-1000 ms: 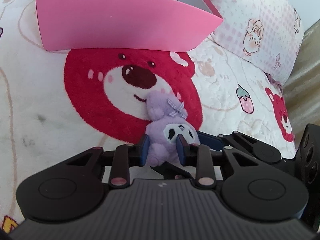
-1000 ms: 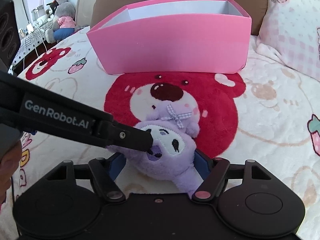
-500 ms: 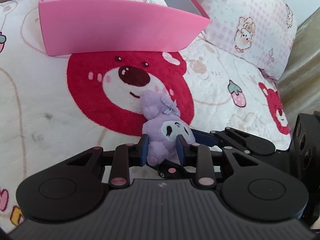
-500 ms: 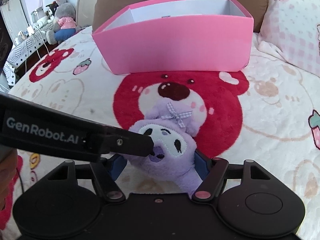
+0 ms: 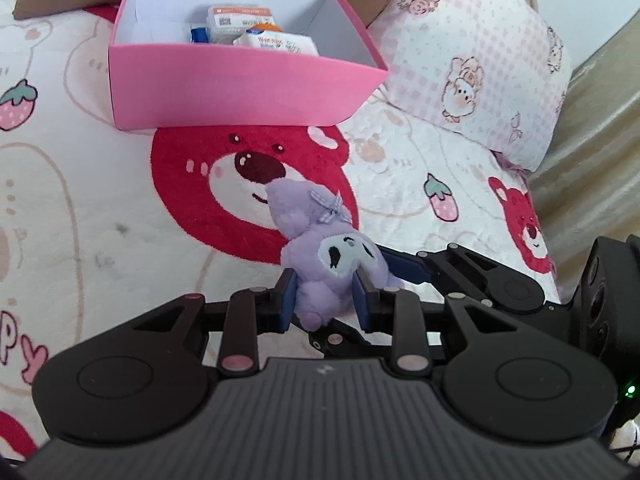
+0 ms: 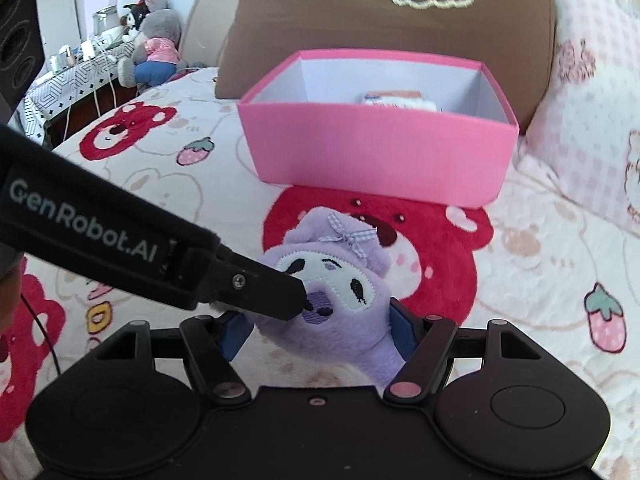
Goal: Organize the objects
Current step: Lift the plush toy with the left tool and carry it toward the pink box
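Both grippers and the small purple plush toy with a white face patch and a checked lilac bow [image 5: 328,264] sit higher above the bedspread than a second ago, and the open pink cardboard box [image 5: 240,80] now shows its inside.

From the left wrist camera, the left gripper [image 5: 325,295] has its blue pads pressed into the toy's lower body, jaws nearly closed, squeezing the soft fur. The toy hangs clear of the cream fleece bedspread printed with red bear faces and strawberries [image 5: 100,208], in front of the box and apart from it. This view alone looks down into the box, where white packets with printed labels [image 5: 256,28] lie on its floor. The right gripper [image 5: 404,266] reaches in from the right, one blue pad against the toy's side. A pink checked pillow [image 5: 480,60] lies to the right.

From the right wrist camera, the right gripper [image 6: 320,330] stands about half open, both blue pads touching the toy's [image 6: 340,304] flanks. The left gripper's black finger [image 6: 256,288] crosses from the left and covers part of the toy's face. Only here do a brown cushion [image 6: 380,20] behind the box [image 6: 380,160] and a grey stuffed animal [image 6: 156,40] appear.
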